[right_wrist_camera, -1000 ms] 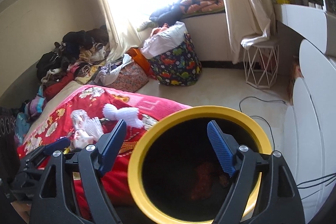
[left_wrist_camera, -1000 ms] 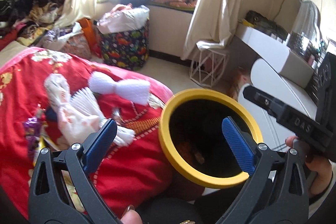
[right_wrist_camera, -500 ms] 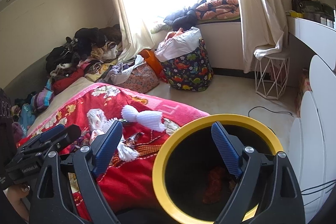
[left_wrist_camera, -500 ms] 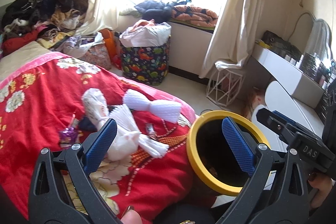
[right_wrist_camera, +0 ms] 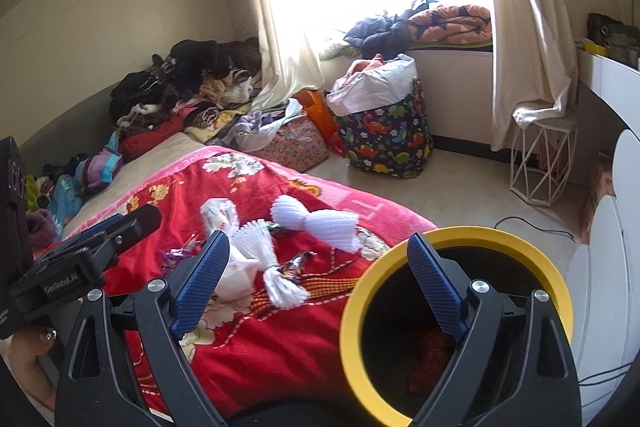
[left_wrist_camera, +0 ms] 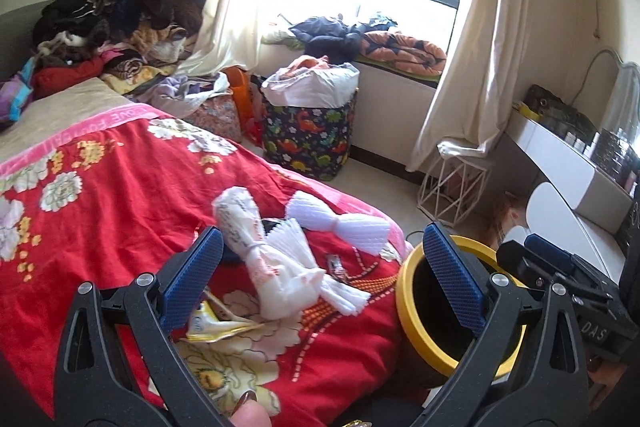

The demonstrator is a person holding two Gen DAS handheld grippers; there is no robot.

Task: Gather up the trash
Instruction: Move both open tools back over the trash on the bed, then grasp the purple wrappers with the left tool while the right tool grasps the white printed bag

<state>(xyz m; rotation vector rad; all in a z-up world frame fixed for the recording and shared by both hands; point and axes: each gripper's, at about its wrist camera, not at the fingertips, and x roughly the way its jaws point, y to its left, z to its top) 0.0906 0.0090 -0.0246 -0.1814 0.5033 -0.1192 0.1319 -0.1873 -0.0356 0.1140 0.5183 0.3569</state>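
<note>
Tools, left (left_wrist_camera: pixel 320 281) and right (right_wrist_camera: pixel 318 281), jaws apart and holding nothing; foam wrappers (left_wrist_camera: pixel 340 223) mid-frame on red blanket (left_wrist_camera: pixel 120 195); yellow-rimmed bin (right_wrist_camera: pixel 456 323) lower right.

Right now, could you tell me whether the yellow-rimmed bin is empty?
Not empty: the bin stands upright beside the bed, with reddish trash at its bottom.

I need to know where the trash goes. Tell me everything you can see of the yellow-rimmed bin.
The bin is round, with a thick yellow rim and a dark inside, plastic by the look. It stands upright and open, with no lid in view, right beside the edge of the red blanket. Something reddish lies at its bottom.
</note>
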